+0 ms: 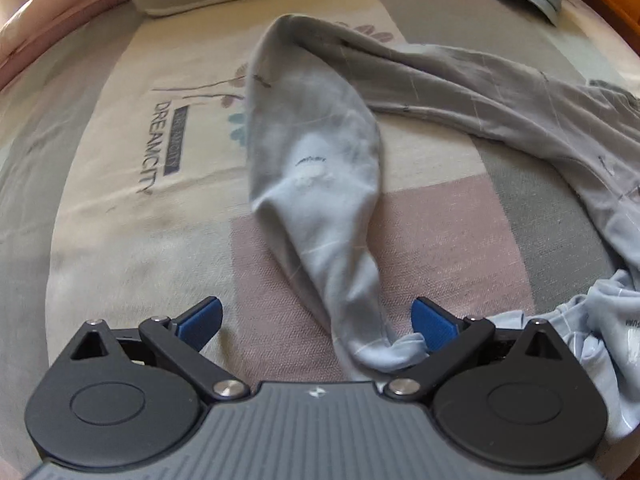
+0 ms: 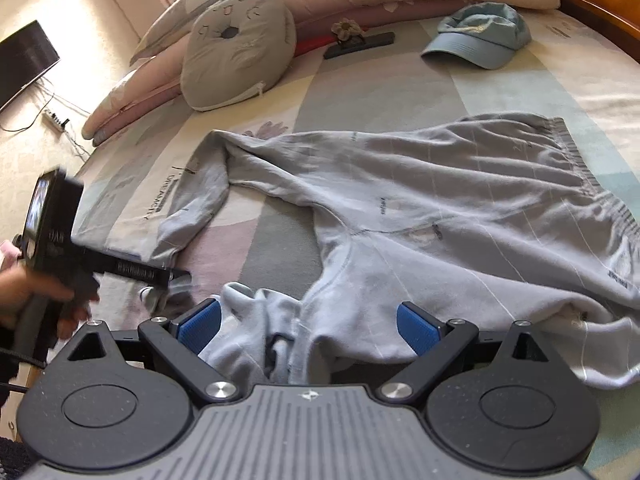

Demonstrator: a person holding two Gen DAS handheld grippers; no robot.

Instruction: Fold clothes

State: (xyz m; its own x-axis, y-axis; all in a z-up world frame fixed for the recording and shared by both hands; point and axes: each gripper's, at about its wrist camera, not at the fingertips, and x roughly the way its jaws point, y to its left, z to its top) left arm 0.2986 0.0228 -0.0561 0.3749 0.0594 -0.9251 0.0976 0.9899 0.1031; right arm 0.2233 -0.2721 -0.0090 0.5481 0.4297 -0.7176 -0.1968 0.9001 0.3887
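Note:
A light grey sweatshirt [image 2: 440, 200] lies spread on the bed, its ribbed hem at the far right. One sleeve [image 1: 316, 152] is bent back toward me. Its cuff [image 1: 394, 350] lies between the blue pads of my left gripper [image 1: 316, 320], right beside the right pad [image 1: 434, 326]. That gripper is open. In the right wrist view a hand [image 2: 36, 300] holds the left gripper [image 2: 100, 268] at the sleeve's end. My right gripper [image 2: 308, 324] is open over the bunched neck fabric [image 2: 276, 320], which sits between its pads.
A blue cap [image 2: 480, 40] and a grey round cushion [image 2: 236, 52] lie at the far side of the patchwork bedsheet [image 1: 120, 168], with long pink pillows behind. A wooden bed frame [image 2: 600, 12] curves at the right. A dark screen [image 2: 24, 60] and power strip [image 2: 56, 118] stand left.

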